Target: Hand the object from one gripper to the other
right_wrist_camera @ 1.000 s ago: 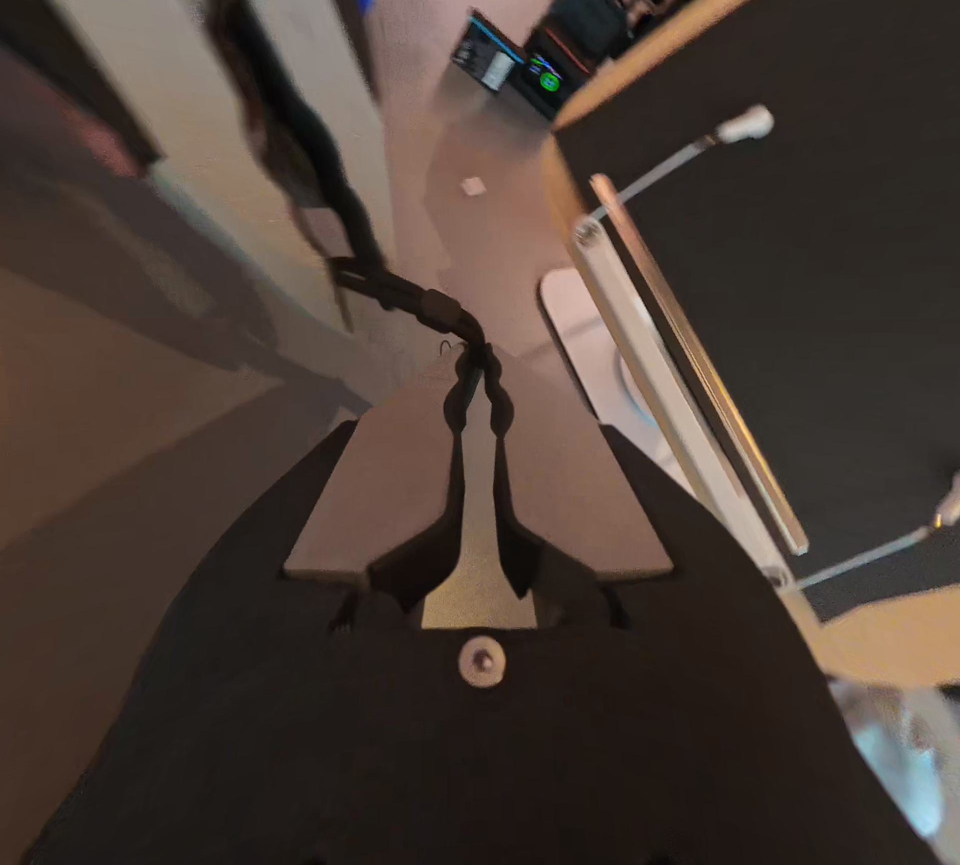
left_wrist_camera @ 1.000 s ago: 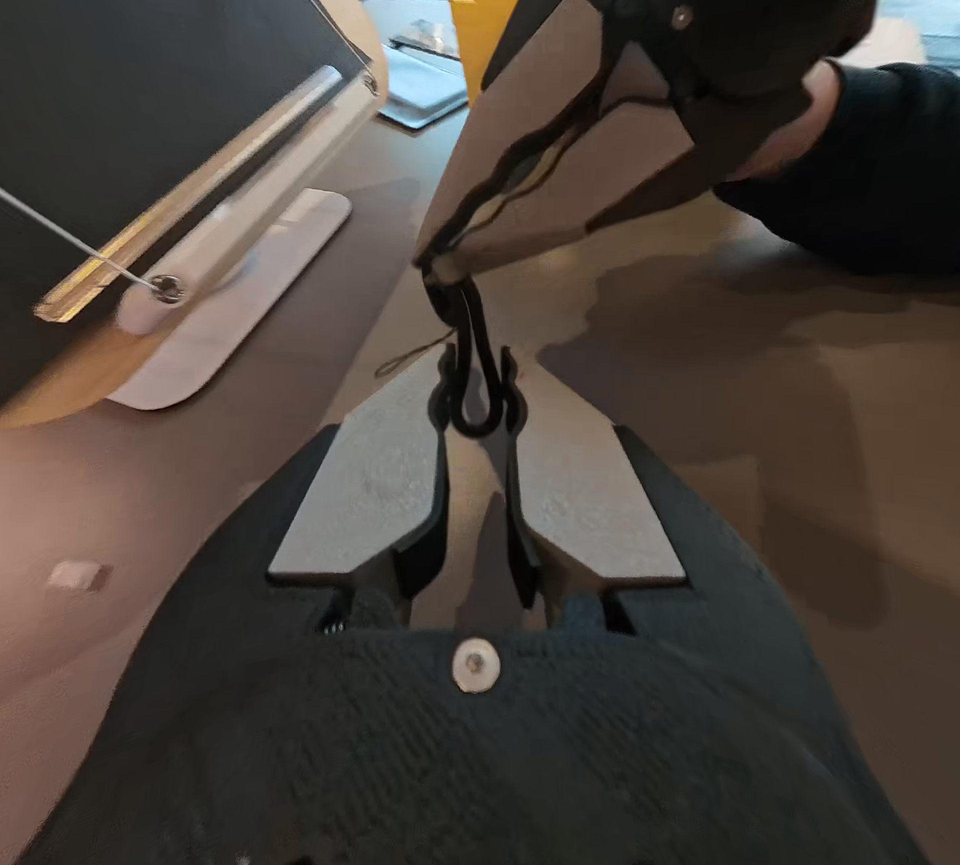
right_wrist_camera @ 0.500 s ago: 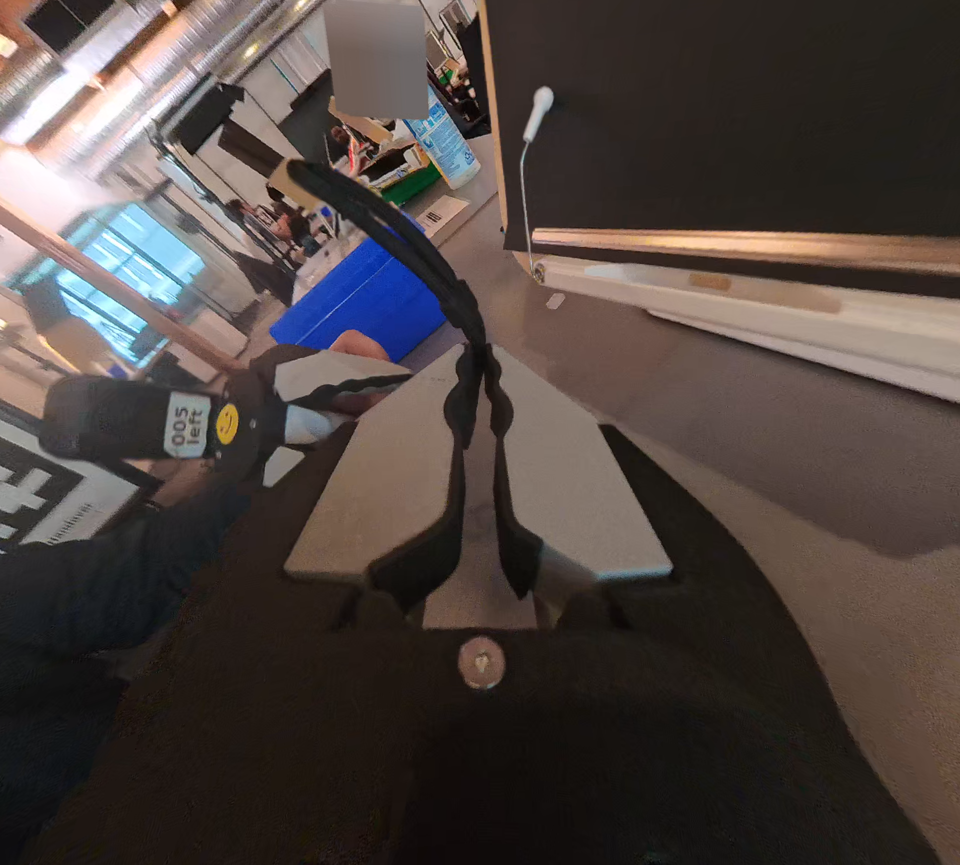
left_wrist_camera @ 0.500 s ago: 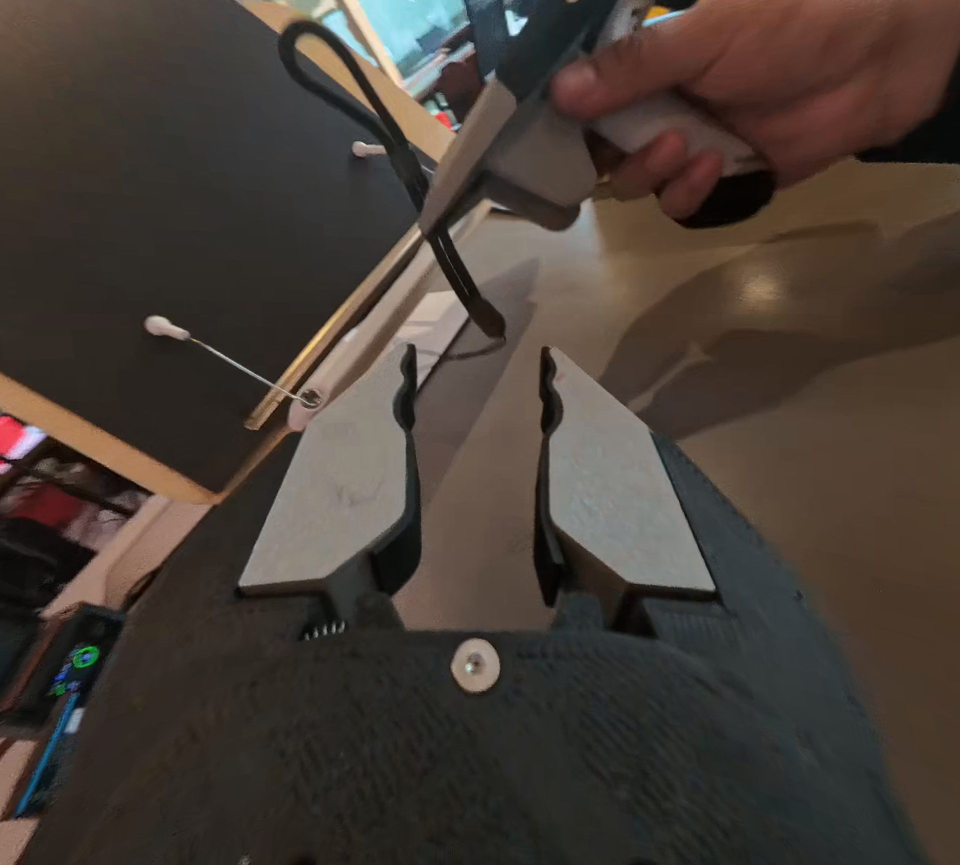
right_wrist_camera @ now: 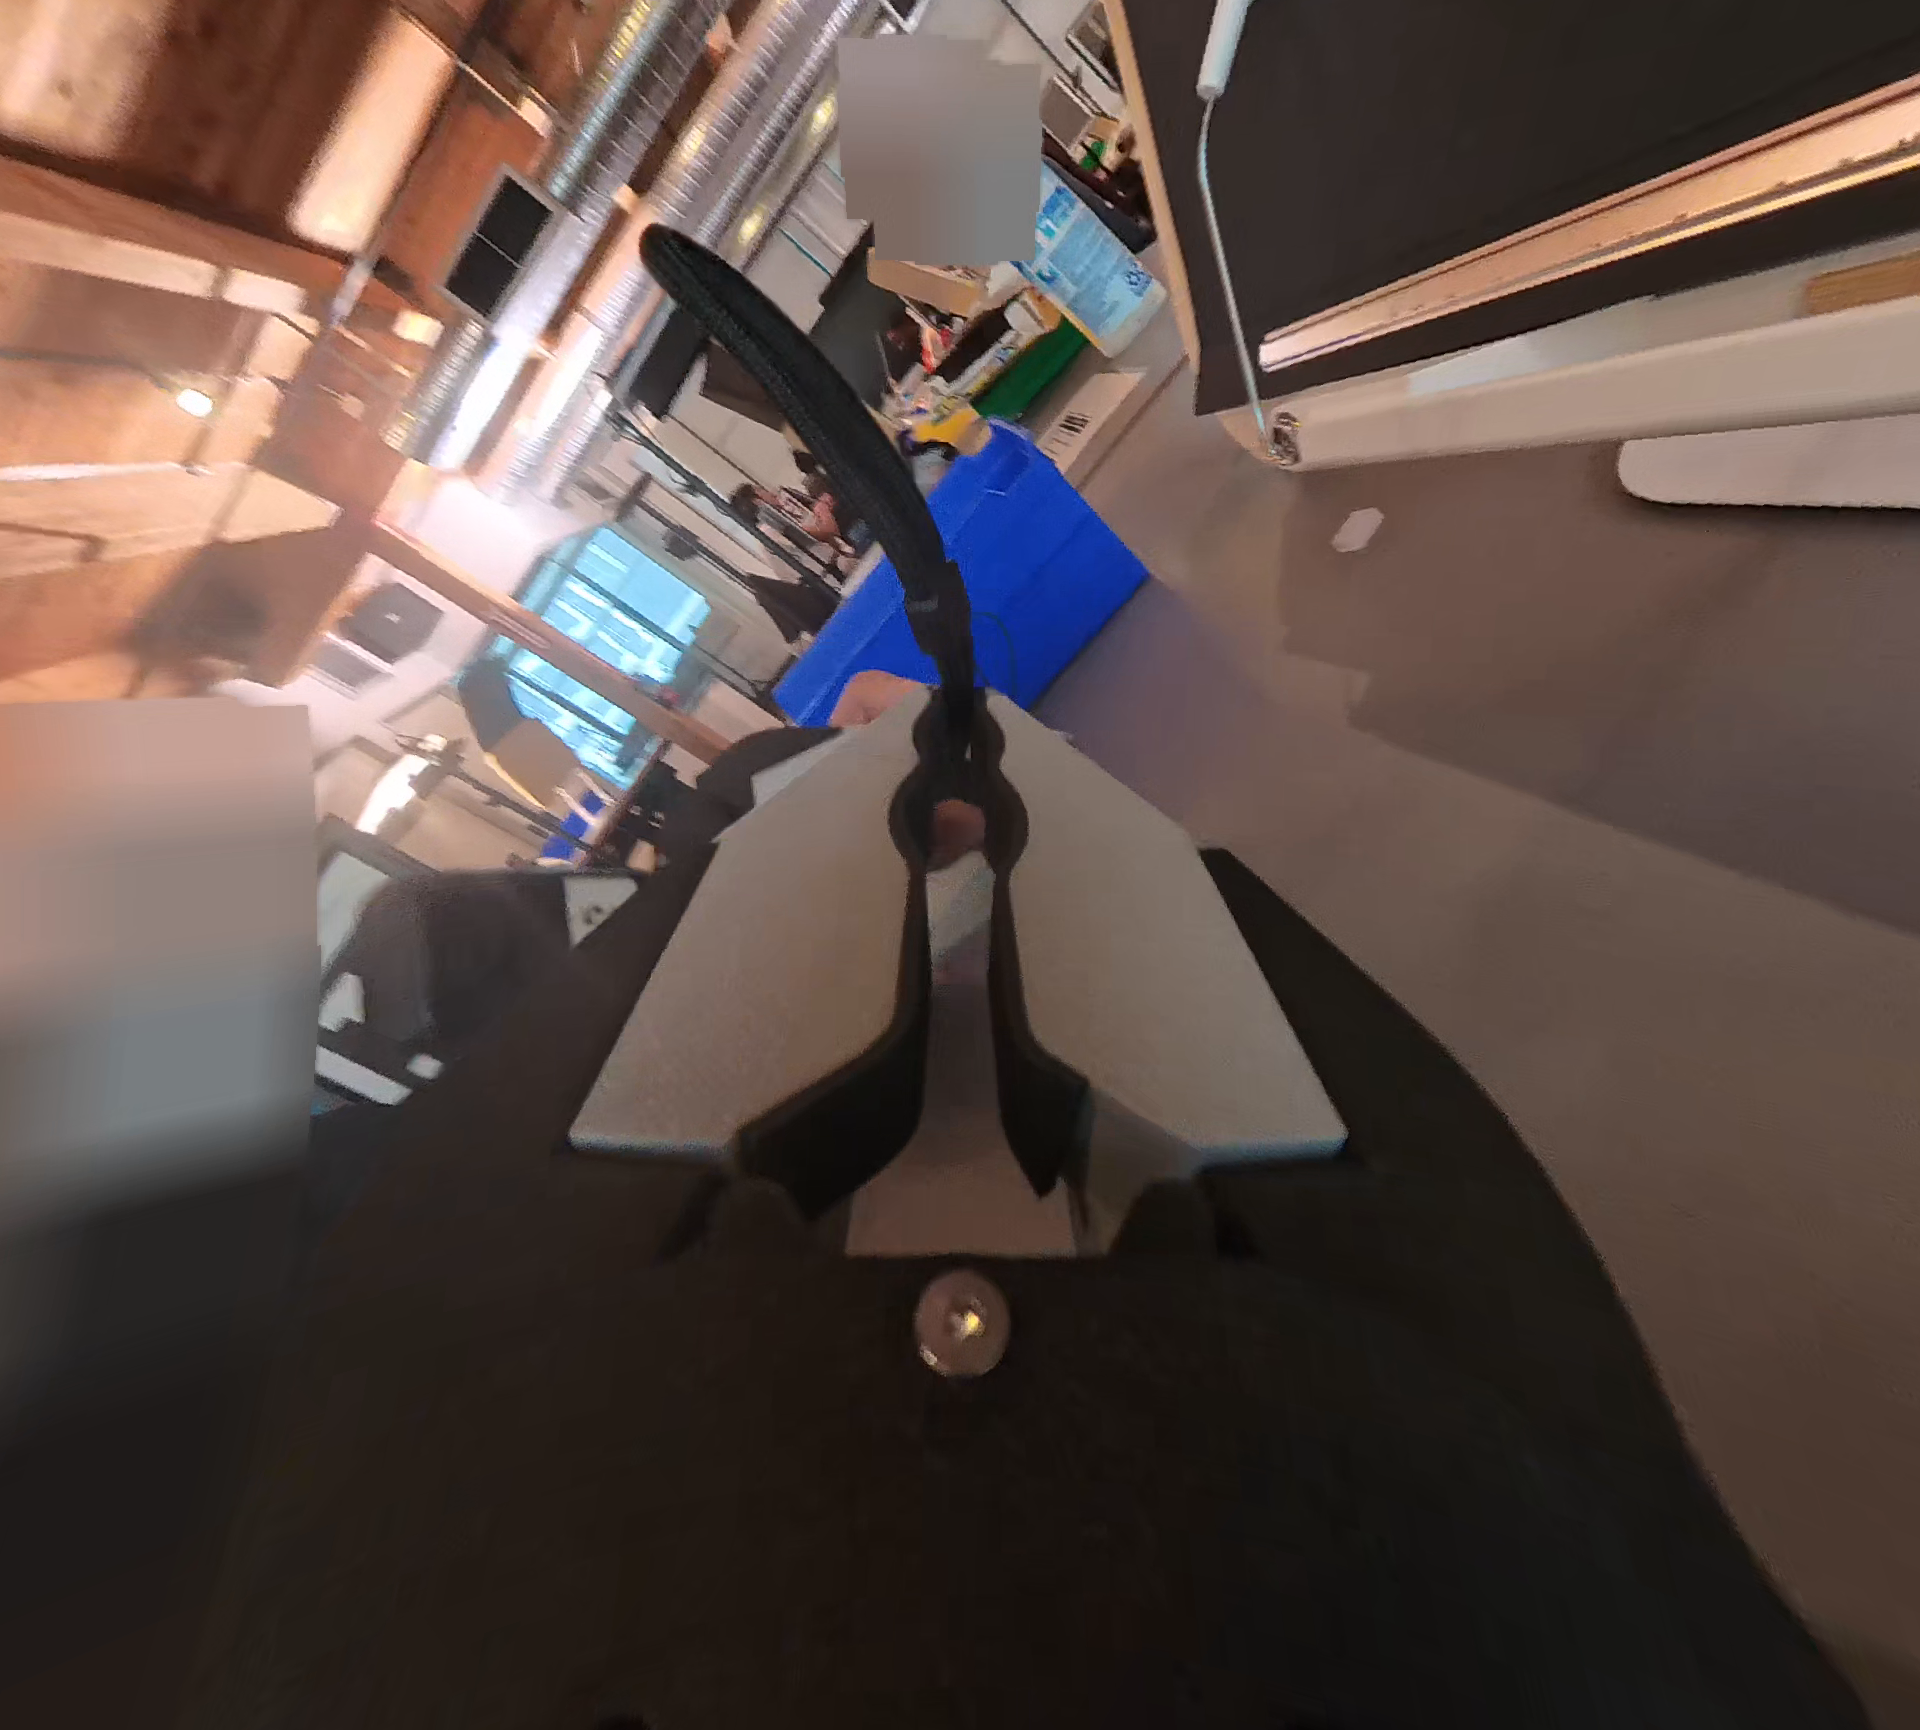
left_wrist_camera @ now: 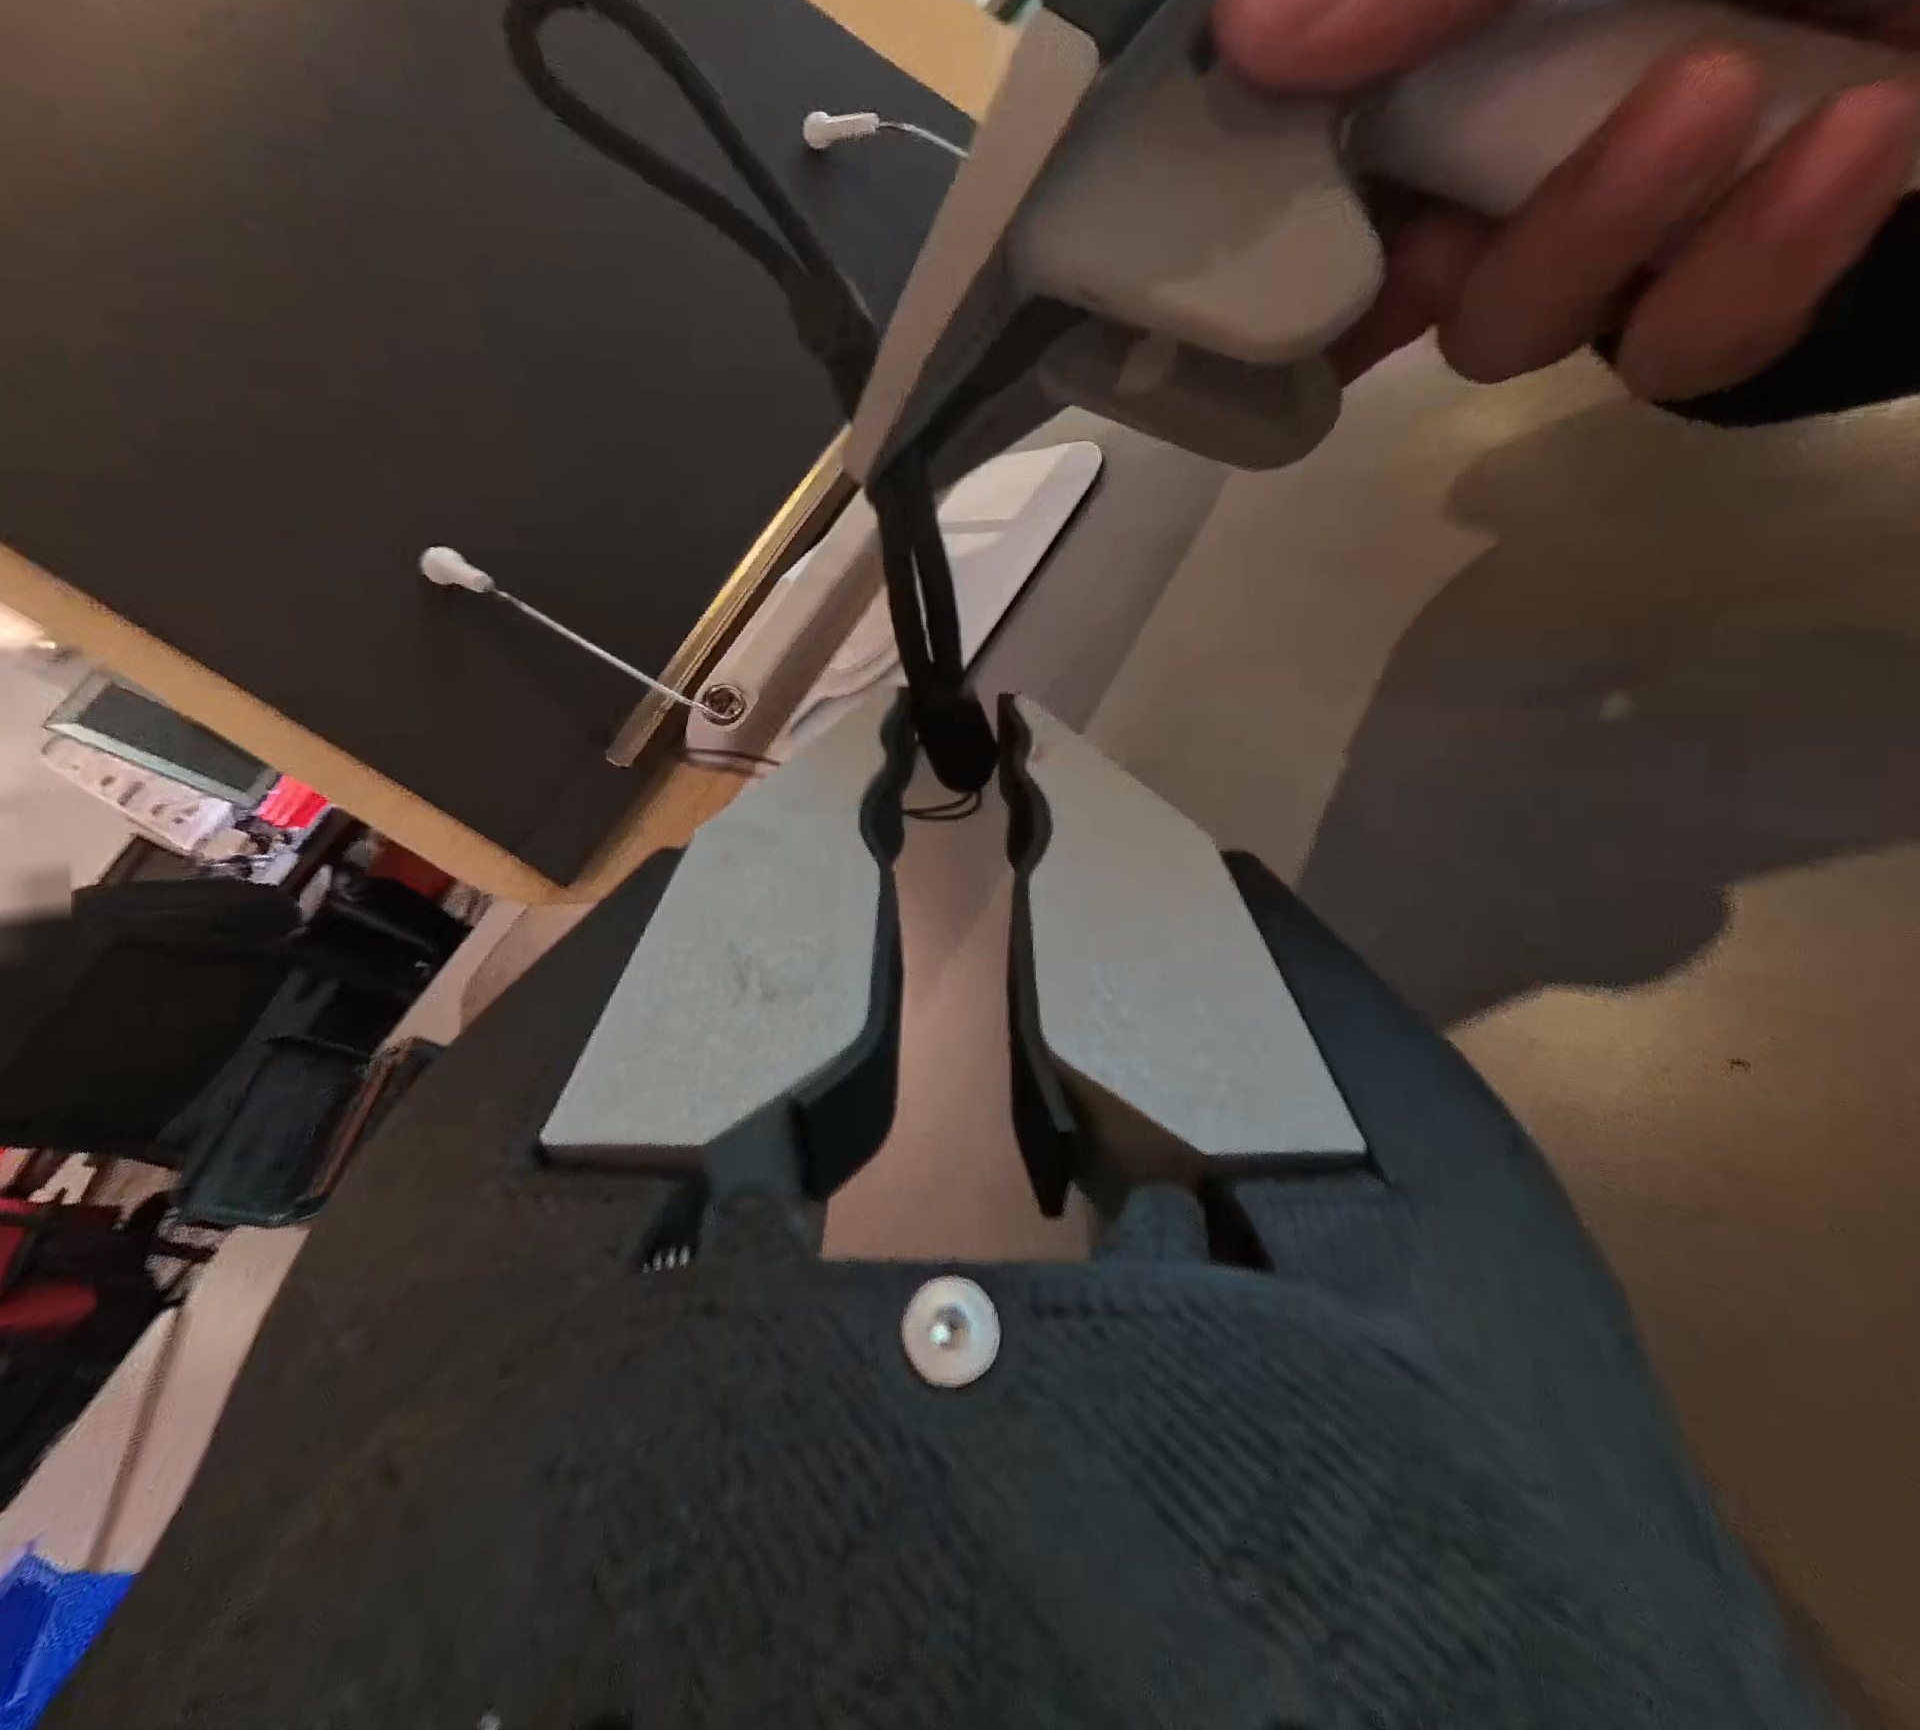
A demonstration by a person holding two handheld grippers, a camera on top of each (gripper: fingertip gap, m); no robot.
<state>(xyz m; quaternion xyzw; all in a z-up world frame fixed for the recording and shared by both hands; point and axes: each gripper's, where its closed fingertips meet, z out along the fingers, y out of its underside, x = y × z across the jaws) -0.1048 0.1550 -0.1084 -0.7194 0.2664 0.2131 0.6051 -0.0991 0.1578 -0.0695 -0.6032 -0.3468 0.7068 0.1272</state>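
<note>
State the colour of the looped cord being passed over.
Black, a braided cord; clearest in the left wrist view.

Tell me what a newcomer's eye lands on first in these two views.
First, the black cord loop pinched mid-length by the right gripper, one end arching up against the dark board. Its lower end hangs between the open fingers of the left gripper, low and central in the left wrist view. Then the person's hand, top right, gripping the handle.

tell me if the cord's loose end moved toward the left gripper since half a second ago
Yes. In the left wrist view the black cord has come down off the black board so its end sits between the open left gripper tips.
</note>
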